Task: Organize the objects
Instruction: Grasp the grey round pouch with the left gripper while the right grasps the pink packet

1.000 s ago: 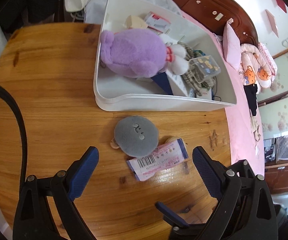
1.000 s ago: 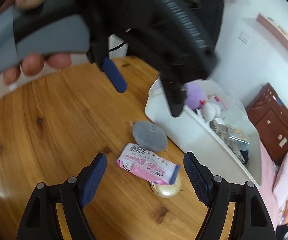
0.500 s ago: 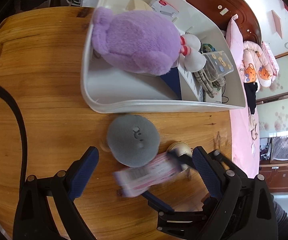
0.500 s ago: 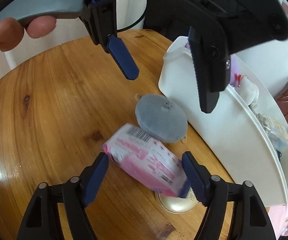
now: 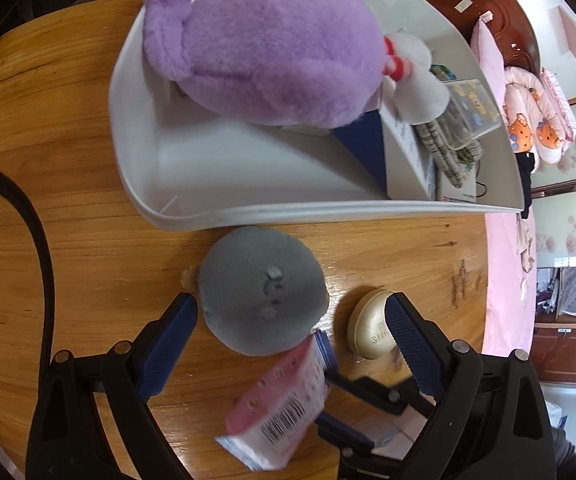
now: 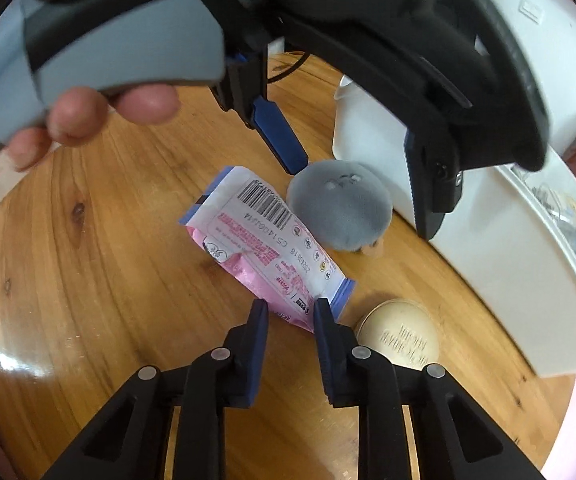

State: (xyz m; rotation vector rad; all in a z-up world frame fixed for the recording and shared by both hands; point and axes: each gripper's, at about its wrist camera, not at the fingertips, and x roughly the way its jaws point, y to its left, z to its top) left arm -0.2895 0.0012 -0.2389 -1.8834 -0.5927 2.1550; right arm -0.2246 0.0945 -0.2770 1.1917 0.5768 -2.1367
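On the wooden worktop (image 6: 88,280), the right gripper (image 6: 290,309) jaws clench the near end of the pink packet (image 6: 264,240), whose long axis runs far-left, beside the grey plush (image 5: 262,290), gold tin (image 6: 398,334) and white bin (image 5: 248,184), under the spread-open left gripper (image 5: 288,314).

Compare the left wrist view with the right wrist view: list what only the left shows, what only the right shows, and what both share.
Only the left wrist view shows the purple plush inside the white bin, with a clear box beside it.

Only the right wrist view shows the person's hand on the left gripper's grey handle, and the right gripper shut on the pink packet.

Both show the packet, the grey round plush, the gold round case, the wooden table and the open left gripper.
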